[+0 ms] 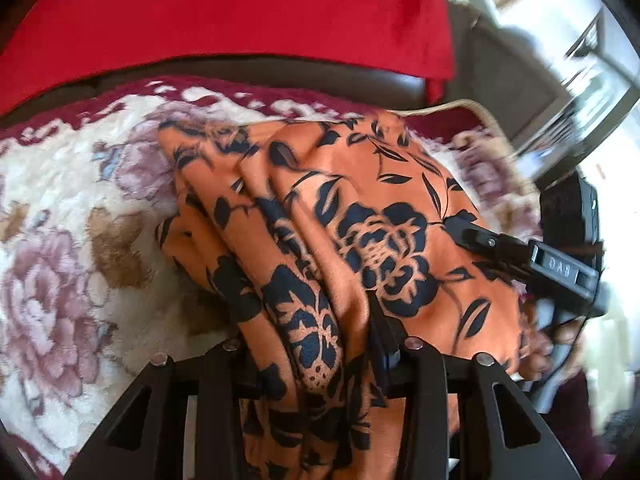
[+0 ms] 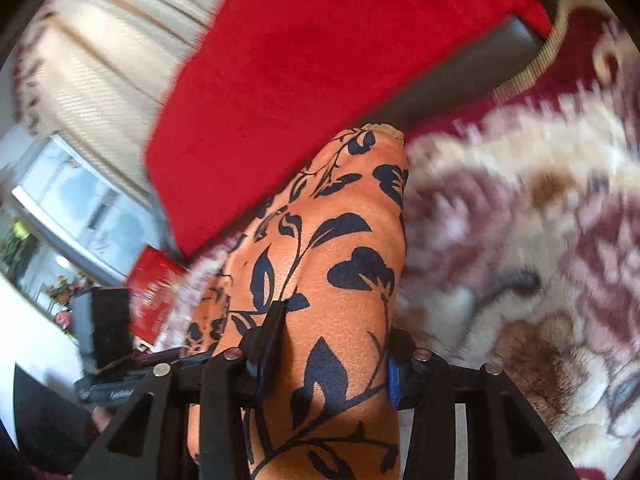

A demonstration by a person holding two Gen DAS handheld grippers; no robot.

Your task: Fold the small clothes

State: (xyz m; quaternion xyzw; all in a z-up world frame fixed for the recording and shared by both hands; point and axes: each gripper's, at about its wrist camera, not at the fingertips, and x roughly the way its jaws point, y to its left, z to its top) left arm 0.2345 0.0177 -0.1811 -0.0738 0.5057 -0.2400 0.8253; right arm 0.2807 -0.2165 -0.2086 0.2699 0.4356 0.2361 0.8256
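In the left wrist view the orange garment (image 1: 352,216), printed with dark flowers and leaves, fills the middle of the frame and runs down to the bottom centre, where its bunched folds pass between the two fingers of the left gripper (image 1: 320,356); the cloth is pinched there, the gripper clamped on a thick gather of it. The garment's far edge lies on the floral blanket (image 1: 72,208), which spreads across the left of the frame, cream with pink and brown blooms and a dark red border. A red cloth (image 1: 240,12) covers the top of the frame behind it. At the right edge of this view the right gripper (image 1: 472,236) shows from the side, its tip touching the orange fabric. In the right wrist view the same garment (image 2: 332,248) rises from the bottom centre toward the middle, drawn taut between the fingers of the right gripper (image 2: 328,356), which is closed on the fabric. The blurred blanket (image 2: 540,240) lies at the right, the red cloth (image 2: 320,72) at upper centre, and the left gripper's body (image 2: 104,320) sits at lower left.
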